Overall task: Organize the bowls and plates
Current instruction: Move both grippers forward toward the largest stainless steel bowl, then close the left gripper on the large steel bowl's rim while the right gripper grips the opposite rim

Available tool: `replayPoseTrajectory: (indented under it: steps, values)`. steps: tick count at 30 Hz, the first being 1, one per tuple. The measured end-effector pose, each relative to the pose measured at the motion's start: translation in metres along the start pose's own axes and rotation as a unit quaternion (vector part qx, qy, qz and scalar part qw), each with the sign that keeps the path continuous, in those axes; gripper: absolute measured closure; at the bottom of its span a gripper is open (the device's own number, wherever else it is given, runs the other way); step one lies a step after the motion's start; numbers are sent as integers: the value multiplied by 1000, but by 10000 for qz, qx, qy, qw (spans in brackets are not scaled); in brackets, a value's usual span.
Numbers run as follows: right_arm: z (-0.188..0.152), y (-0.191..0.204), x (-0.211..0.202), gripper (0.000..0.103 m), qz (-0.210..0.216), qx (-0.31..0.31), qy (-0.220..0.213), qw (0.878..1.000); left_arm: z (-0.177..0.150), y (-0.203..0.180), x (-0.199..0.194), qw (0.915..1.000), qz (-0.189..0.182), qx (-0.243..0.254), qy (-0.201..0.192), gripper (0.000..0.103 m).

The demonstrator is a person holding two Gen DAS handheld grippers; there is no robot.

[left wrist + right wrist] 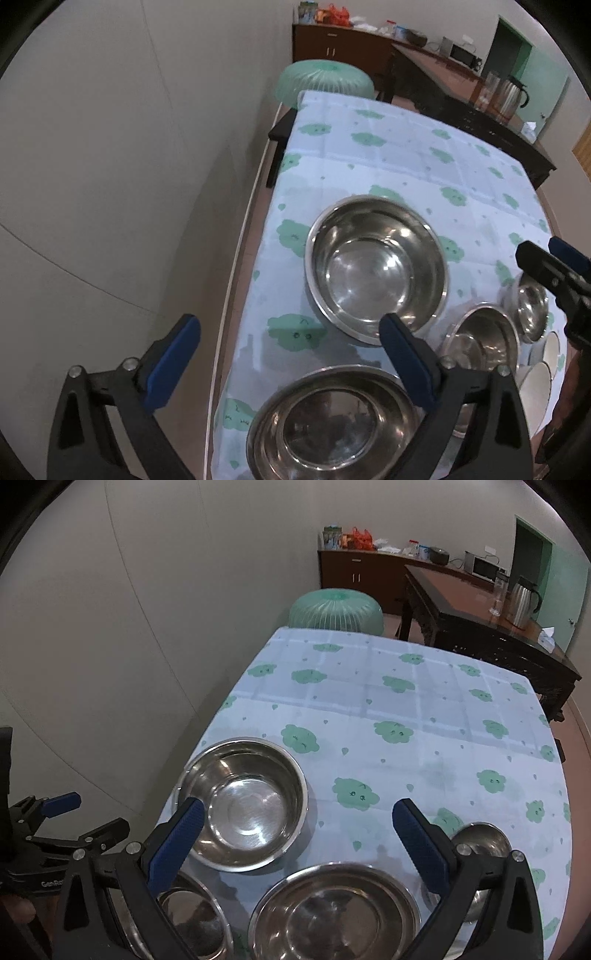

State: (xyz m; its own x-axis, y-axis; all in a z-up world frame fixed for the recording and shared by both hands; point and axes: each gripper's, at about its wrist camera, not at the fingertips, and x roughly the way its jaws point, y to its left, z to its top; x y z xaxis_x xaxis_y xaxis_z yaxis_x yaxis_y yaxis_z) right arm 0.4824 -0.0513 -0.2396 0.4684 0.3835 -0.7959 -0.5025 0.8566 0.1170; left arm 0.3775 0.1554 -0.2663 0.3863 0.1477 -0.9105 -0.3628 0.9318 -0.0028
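Several steel bowls sit near the front of a table under a pale blue cloth (406,147) (406,709). The largest bowl (376,269) (251,805) is upright and empty, just beyond both grippers. A wide bowl (332,424) lies under my left gripper (291,350), which is open and holds nothing. A medium bowl (480,339), a small bowl (528,310) and white plates (539,373) stand to its right. My right gripper (299,838) (543,251) is open and empty above another wide bowl (332,912). The small bowl (476,845) is half hidden behind its right finger. My left gripper (99,812) shows at the left edge.
A plain wall runs close along the table's left side. A green round stool (325,79) (336,609) stands past the far end. A dark wooden table (461,602) with a steel kettle (522,605) stands at the back right, with a cluttered sideboard (358,572) behind it.
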Motion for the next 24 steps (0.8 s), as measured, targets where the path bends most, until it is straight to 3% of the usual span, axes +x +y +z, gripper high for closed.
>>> replayPoseTrajectory:
  steps: [4, 8, 13, 16, 18, 21, 24]
  values:
    - [2, -3, 25, 2, -2, -29, 216, 9998, 6, -1, 18, 9999, -28, -13, 168, 7]
    - [1, -8, 51, 12, 32, -52, 499, 9987, 11, -4, 37, 9993, -89, -27, 365, 16]
    - [1, -12, 77, 18, 117, -35, 755, 9971, 16, -8, 56, 9984, -77, -48, 549, 22]
    - [2, -11, 91, 21, 178, -69, 878, 9960, 19, -7, 66, 9978, -88, -87, 645, 29]
    - [2, -11, 101, 28, 217, -87, 988, 9948, 20, -5, 75, 9969, -100, -121, 771, 44]
    - [2, -13, 113, 28, 237, -78, 1106, 9936, 20, -4, 87, 9954, -114, -183, 932, 51]
    - [2, -13, 124, 32, 249, -102, 1208, 9923, 19, -4, 93, 9950, -138, -204, 970, 51]
